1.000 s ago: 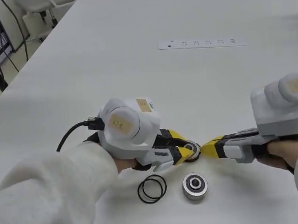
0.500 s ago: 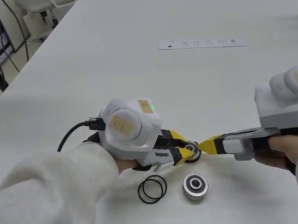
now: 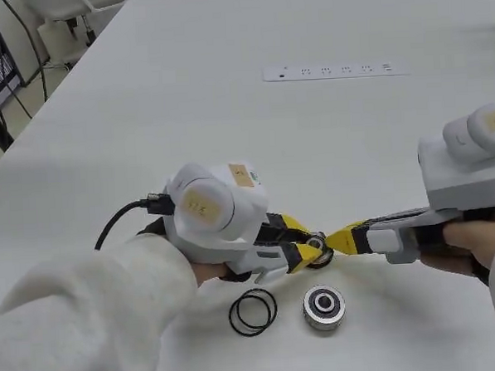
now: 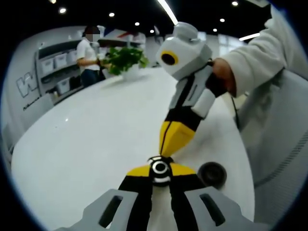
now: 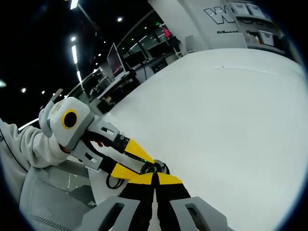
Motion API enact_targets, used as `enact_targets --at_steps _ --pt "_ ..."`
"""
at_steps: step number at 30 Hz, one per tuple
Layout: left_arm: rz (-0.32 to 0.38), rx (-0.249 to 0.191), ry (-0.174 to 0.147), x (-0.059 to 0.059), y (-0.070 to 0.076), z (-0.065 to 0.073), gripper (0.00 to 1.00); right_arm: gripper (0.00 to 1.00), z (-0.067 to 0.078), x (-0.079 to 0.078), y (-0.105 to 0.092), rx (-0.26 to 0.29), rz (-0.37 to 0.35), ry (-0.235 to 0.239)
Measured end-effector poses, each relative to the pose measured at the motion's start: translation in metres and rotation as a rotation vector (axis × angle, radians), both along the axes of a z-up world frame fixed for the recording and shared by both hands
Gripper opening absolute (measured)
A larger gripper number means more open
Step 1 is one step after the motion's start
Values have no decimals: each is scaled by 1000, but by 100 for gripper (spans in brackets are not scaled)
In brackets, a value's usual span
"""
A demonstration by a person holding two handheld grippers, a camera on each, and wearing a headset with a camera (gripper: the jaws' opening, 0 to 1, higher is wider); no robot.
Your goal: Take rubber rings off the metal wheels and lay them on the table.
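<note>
My left gripper [image 3: 305,252] is shut on a small metal wheel [image 3: 319,247] and holds it just above the table; the wheel [image 4: 160,169] sits between its yellow tips [image 4: 160,172]. My right gripper [image 3: 332,242] comes in from the right with its jaws together, tips against the wheel's edge [image 5: 155,169]. I cannot make out whether they pinch a rubber ring. Two black rubber rings [image 3: 252,311] lie overlapping on the table below the left gripper. A second metal wheel [image 3: 323,306] lies flat beside them, also in the left gripper view [image 4: 212,173].
A white power strip [image 3: 336,70] lies far back on the white table [image 3: 185,97]. A black cable [image 3: 116,221] trails left from the left gripper. Chairs and shelving stand beyond the table's left edge. A person [image 4: 89,55] stands far off by shelves.
The right gripper's tips have crept slightly left and up against the held wheel, and its body has tilted a little. The left gripper, rings and second wheel have stayed put.
</note>
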State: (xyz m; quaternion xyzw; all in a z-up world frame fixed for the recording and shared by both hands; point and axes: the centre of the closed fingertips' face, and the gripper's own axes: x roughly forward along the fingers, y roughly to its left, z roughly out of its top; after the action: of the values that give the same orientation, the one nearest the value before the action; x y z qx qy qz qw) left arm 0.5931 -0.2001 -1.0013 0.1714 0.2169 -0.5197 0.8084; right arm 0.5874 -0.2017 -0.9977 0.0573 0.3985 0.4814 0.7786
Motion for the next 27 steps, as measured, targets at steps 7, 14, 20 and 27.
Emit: enact_targets --at_steps 7,14,20,27 --pt "2 0 -1 0 0 0 13 0 16 -3 15 92 17 -4" --pt "25 -10 16 0 -1 0 14 0 10 3 7 49 -14 4" --pt "-1 6 21 -2 0 9 16 0 9 5 3 44 -32 9" --pt "-14 -34 24 -7 5 36 28 0 17 6 3 63 -45 3"
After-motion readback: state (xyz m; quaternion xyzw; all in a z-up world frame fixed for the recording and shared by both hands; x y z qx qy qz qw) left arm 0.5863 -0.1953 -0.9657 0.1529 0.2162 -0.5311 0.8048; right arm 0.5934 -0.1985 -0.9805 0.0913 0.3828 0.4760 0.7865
